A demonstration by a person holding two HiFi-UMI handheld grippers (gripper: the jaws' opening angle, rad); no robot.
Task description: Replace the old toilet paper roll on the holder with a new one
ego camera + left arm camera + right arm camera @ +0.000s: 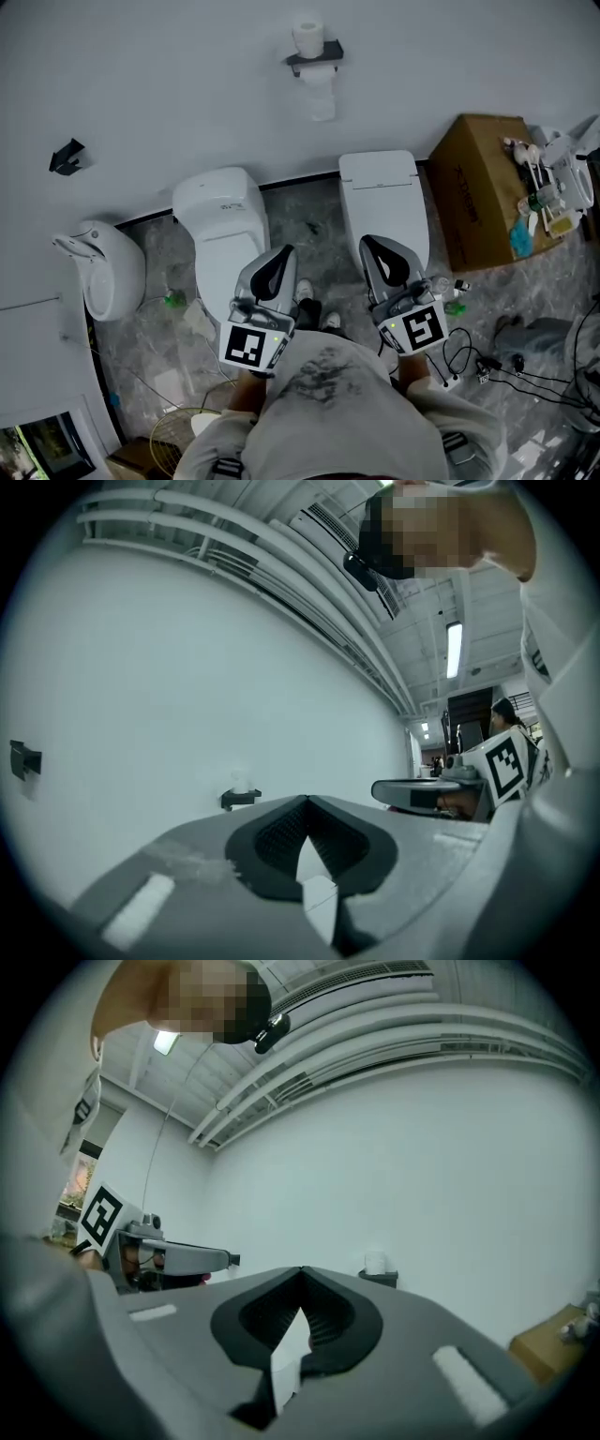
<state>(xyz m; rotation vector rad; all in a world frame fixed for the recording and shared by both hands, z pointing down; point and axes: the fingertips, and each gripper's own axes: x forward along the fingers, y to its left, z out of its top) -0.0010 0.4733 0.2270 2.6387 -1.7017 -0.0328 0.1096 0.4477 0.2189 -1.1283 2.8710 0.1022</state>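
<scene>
Status: left gripper (279, 262) fingers fully closed, empty | right gripper (380, 255) fingers fully closed, empty | holder (314, 58) on wall, well apart | upright roll (307, 37) on top | hanging roll (321, 89) beneath

Round toilet (220, 214), square toilet (380, 190) side by side; urinal (105, 270) left; cardboard box (476, 192) right.

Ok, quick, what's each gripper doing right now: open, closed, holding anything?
Left gripper: closed, jaw tips together, holding nothing.
Right gripper: closed, jaw tips together, holding nothing.
</scene>
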